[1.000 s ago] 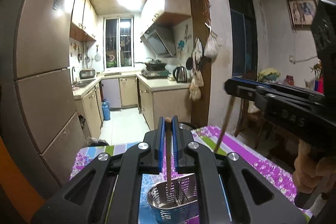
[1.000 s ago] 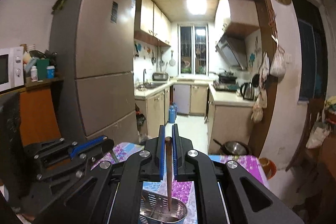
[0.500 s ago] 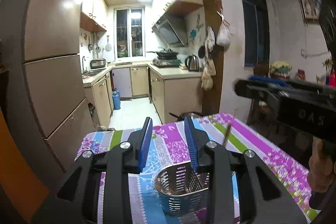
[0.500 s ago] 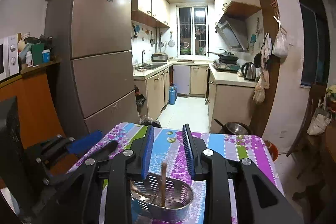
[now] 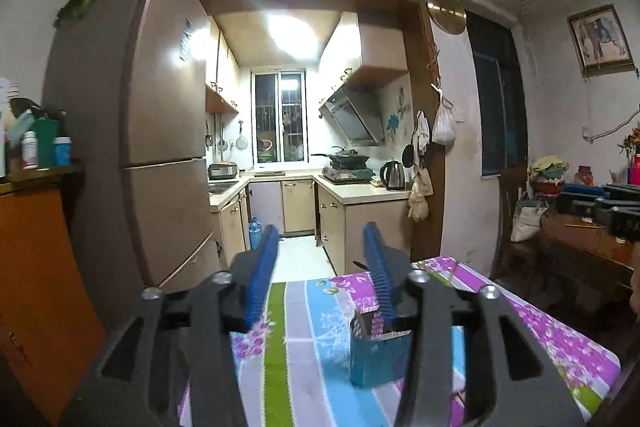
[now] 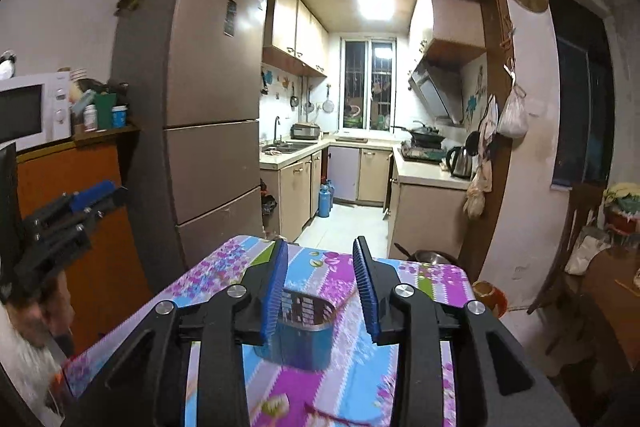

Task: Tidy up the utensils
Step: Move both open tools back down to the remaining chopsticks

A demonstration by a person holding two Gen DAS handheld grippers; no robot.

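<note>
A slotted metal utensil holder [image 5: 378, 351] stands on the striped floral tablecloth [image 5: 304, 311]; it also shows in the right wrist view [image 6: 302, 327]. My left gripper [image 5: 320, 271] is open and empty, raised behind the holder, whose right side its right finger hides. My right gripper [image 6: 322, 287] is open and empty, above and behind the holder. No chopsticks show in the holder from these angles. The left gripper shows at the left edge of the right wrist view [image 6: 68, 215]; the right gripper shows at the right edge of the left wrist view [image 5: 608, 207].
A tall fridge [image 6: 200, 115] and an orange cabinet [image 6: 80, 211] with a microwave [image 6: 32, 111] stand left of the table. A kitchen opens beyond the doorway. A wooden chair [image 6: 576, 227] and a side table [image 5: 580, 239] stand to the right.
Both grippers held a chopstick over the holder, then opened and let it drop in. Both have since pulled up and back from the holder, jaws wider.
</note>
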